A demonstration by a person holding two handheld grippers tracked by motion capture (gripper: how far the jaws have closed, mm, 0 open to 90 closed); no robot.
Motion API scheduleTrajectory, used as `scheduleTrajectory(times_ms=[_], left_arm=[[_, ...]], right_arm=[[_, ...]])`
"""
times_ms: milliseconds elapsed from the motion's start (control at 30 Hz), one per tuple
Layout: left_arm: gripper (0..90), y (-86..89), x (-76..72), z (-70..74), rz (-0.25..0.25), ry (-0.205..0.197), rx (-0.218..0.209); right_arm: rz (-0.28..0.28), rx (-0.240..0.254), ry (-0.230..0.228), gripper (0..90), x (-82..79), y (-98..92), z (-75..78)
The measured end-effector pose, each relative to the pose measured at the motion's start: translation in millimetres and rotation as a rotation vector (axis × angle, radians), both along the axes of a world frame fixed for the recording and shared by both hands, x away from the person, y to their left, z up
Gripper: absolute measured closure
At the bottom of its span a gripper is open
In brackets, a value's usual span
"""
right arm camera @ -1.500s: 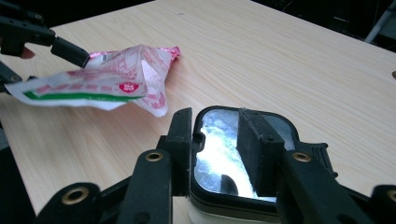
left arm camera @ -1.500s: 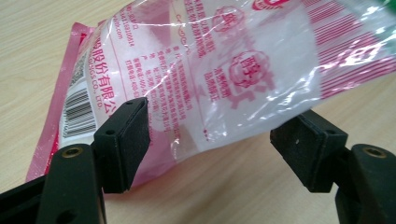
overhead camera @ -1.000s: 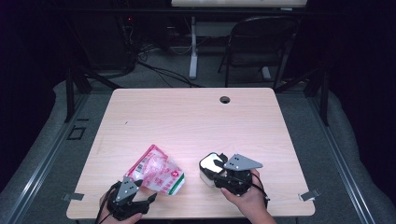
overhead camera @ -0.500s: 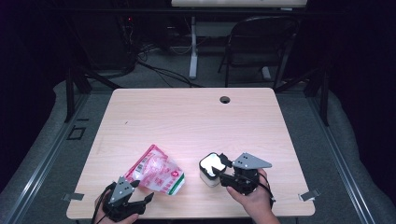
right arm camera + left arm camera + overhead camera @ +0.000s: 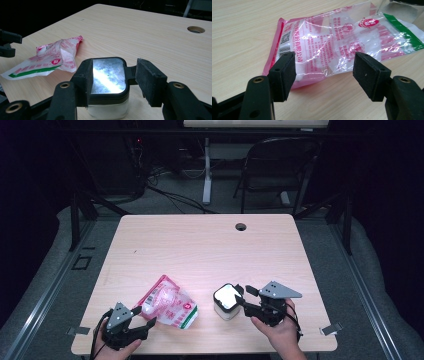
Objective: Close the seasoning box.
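Two risks I see: my right claw [image 5: 113,82] straddles the lidded jar [image 5: 108,85] near the bench's [image 5: 200,245] front edge without clamping it, so squeezing off-centre could tip it. My left claw [image 5: 324,75], wide open at the pink bag [image 5: 332,42] beside it, may just shove the slippery film.

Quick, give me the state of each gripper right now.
Left gripper: open, holding nothing, its jaws spread just in front of the plastic bag.
Right gripper: open around the lidded jar, jaws either side of the lid, not clamped.
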State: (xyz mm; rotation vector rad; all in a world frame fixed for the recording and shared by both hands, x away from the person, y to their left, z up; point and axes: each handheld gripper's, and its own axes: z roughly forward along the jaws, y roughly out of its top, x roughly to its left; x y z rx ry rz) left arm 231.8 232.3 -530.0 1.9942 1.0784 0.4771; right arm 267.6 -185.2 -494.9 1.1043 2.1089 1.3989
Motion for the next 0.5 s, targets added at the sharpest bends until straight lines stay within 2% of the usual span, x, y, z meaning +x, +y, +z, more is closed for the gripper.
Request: scheduleTrajectory(times_ms=[100,233,333,500], left_arm=[[34.7,2.0,2.6,0.4,0.008,0.003,-0.005],[35.2,4.6,8.9,1.7,0.027,0.004,-0.018],[35.5,8.6,16.2,2.4,0.047,0.018,-0.04],[36.6,14.0,24.6,1.2,0.068,0.03,-0.051]], right_arm=[[-0.001,-0.006,0.005,47.2,0.2,-2.6,0.2],[-0.01,0.014,0.012,46.7,1.7,-9.4,0.3],[-0.031,0.015,0.015,46.4,2.4,-17.9,0.7],[-0.054,0.016,0.022,45.5,4.5,-26.4,-1.1]])
